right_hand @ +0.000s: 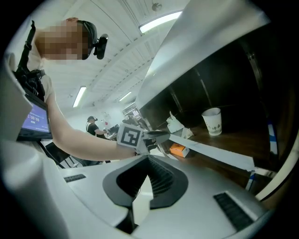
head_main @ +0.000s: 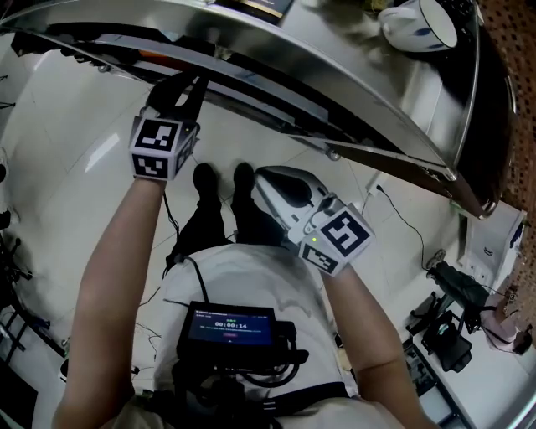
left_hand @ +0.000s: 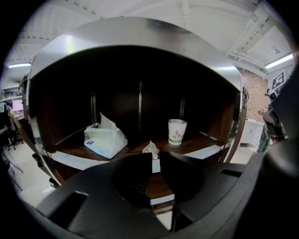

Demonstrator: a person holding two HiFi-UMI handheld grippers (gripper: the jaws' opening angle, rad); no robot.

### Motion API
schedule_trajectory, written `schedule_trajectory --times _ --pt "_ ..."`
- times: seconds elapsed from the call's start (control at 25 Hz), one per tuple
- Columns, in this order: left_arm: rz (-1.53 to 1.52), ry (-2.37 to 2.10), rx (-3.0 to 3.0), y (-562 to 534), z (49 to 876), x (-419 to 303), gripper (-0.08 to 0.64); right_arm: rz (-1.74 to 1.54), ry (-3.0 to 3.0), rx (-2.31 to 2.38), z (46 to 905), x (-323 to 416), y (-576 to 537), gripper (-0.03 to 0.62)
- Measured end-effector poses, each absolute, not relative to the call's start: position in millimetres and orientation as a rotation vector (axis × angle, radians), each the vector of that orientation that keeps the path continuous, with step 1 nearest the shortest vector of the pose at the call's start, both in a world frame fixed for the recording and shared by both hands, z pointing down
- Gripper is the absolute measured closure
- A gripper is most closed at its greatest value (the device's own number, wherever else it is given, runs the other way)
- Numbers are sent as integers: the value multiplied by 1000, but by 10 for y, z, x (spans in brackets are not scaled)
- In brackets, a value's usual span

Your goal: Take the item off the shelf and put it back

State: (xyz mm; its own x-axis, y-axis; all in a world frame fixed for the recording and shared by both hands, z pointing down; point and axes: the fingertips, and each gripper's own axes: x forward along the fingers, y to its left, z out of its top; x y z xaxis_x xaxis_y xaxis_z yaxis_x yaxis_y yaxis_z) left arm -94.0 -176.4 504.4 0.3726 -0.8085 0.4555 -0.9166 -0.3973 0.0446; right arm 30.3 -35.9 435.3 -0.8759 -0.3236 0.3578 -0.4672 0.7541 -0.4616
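- The left gripper [left_hand: 155,158] is black and points into the open shelf [left_hand: 201,142]. Its tips stand slightly apart with only a narrow gap, and nothing is between them.
- A small crumpled white piece [left_hand: 150,148] sits on the dark wooden shelf board just beyond those tips. It is close to the front edge, and the gripper does not hold it.
- Left of it and further back is a white tissue pack [left_hand: 105,141] with a sheet sticking up from the top.
- A paper cup [left_hand: 177,131] with red print stands upright to the right of the crumpled piece, towards the back of the board and well apart from the pack.
- A white strip runs along the front edge of the board, and a curved metal top [left_hand: 140,32] arches over the compartment.
- The right gripper [right_hand: 147,158] is white. Its ribbed jaws meet at the tips with nothing clamped between them.
- In the head view it hangs lower and nearer the person's body than the left one, clear of the shelf.
- In the right gripper view, an orange box [right_hand: 178,150] lies below the white front strip.
- A white cup-like vessel [head_main: 419,25] lies on the metal top.
- A small lit screen [head_main: 230,325] is strapped to the person's chest.
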Motion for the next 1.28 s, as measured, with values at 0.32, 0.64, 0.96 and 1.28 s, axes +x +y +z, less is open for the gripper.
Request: schedule_trajectory --times 0.32,0.64,0.96,1.28 --pt "540 -1464 2421 -1193 4676 -946 560 748 -2782 621 4126 286 -459 586" --pt "397 -1418 2477 -723 3973 -856 560 671 -2865 595 3837 199 -407 586" --pt "278 -1366 2537 -449 3319 -819 560 575 -2964 572 3395 43 -395 586" --pt "257 -1347 2587 -347 2943 -843 560 552 -3098 552 2795 -74 -391 586"
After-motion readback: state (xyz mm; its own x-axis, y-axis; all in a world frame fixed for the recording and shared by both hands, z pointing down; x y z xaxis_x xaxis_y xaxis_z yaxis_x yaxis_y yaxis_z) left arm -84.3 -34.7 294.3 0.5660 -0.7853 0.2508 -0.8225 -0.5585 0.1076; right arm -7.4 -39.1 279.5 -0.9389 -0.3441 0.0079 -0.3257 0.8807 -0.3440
